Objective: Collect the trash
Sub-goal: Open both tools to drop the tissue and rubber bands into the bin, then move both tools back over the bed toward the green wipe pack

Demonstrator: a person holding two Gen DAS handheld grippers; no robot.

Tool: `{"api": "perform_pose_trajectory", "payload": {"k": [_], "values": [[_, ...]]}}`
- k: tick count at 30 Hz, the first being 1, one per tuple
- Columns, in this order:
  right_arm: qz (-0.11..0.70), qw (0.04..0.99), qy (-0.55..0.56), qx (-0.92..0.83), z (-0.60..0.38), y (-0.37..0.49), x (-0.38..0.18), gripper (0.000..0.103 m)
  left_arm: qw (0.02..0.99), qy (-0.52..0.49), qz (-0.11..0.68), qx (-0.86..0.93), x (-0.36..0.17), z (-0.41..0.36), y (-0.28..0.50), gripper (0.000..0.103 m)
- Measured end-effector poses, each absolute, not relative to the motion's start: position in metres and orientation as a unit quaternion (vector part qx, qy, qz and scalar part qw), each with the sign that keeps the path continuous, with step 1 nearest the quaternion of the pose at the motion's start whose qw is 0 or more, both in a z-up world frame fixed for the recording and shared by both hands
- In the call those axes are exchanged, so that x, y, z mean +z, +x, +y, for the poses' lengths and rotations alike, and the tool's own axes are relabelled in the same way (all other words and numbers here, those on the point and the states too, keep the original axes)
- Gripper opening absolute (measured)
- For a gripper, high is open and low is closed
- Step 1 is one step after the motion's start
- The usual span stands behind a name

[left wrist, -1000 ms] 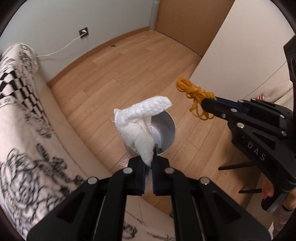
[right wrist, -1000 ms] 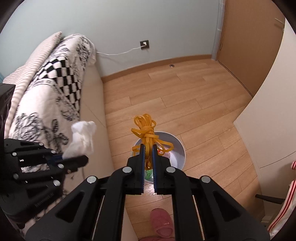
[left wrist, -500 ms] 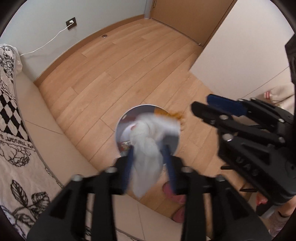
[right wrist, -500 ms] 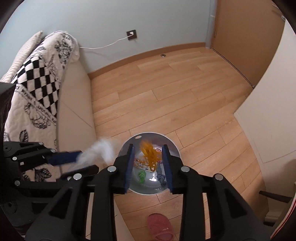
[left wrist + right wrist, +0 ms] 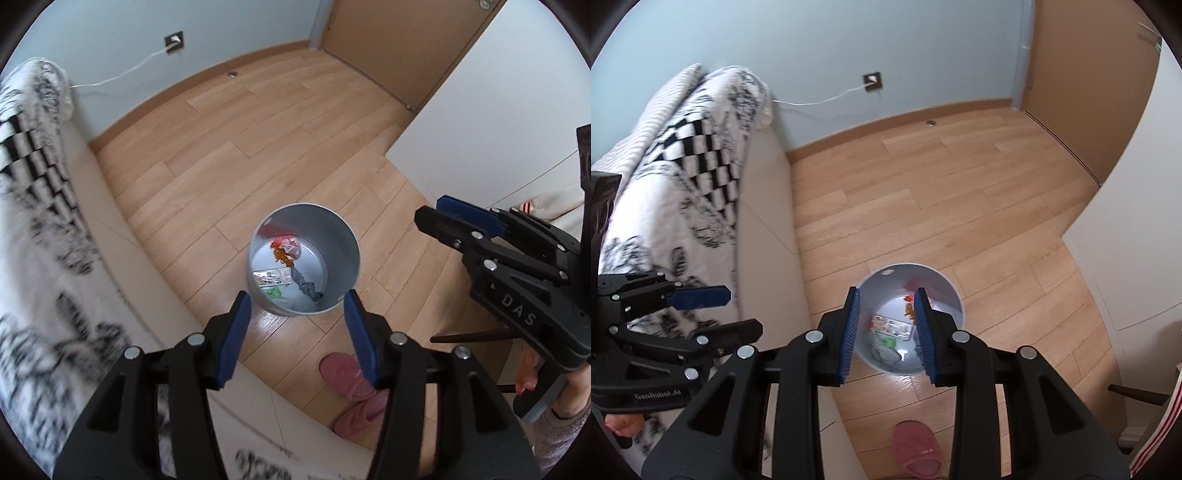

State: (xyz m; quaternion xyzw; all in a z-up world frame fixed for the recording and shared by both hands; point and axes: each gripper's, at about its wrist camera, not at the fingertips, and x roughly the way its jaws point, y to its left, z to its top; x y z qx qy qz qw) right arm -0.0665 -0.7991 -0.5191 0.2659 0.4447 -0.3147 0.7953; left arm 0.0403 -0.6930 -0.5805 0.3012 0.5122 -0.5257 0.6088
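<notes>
A round metal trash bin (image 5: 341,236) stands on the wooden floor beside the sofa; it also shows in the right wrist view (image 5: 945,284). Inside lie several bits of trash, among them an orange rubber-band tangle (image 5: 284,254), a grey rag (image 5: 306,284) and a clear wrapper (image 5: 271,277). My left gripper (image 5: 297,306) is open and empty above the bin's near rim. My right gripper (image 5: 886,306) is open and empty above the bin; it shows from the side in the left wrist view (image 5: 439,218).
A beige sofa (image 5: 764,221) with a black-and-white blanket (image 5: 683,177) runs along the left. Pink slippers (image 5: 347,376) lie on the floor just in front of the bin. A white cabinet (image 5: 498,122) and a brown door (image 5: 406,44) stand to the right.
Both grippers opened over the bin. The white tissue dropped from the left one and the orange rubber bands from the right one into the bin.
</notes>
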Motion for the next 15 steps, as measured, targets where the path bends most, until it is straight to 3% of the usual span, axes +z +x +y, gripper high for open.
{"api": "perform_pose_trajectory", "payload": {"k": [8,12,15], "values": [[0.437,0.832,0.219,-0.263,-0.735,-0.050,-0.448,0.029,0.674,0.264,0.485,-0.490,-0.501,-0.609,0.059,0.056],[0.434,0.851,0.180,-0.234,-0.691,-0.034,-0.409,0.050,0.719,0.237,0.477,-0.446,-0.461,-0.540,0.073,0.061],[0.430,0.867,0.153,-0.197,-0.652,-0.019,-0.381,0.050,0.756,0.225,0.470,-0.395,-0.431,-0.474,0.083,0.061]]}}
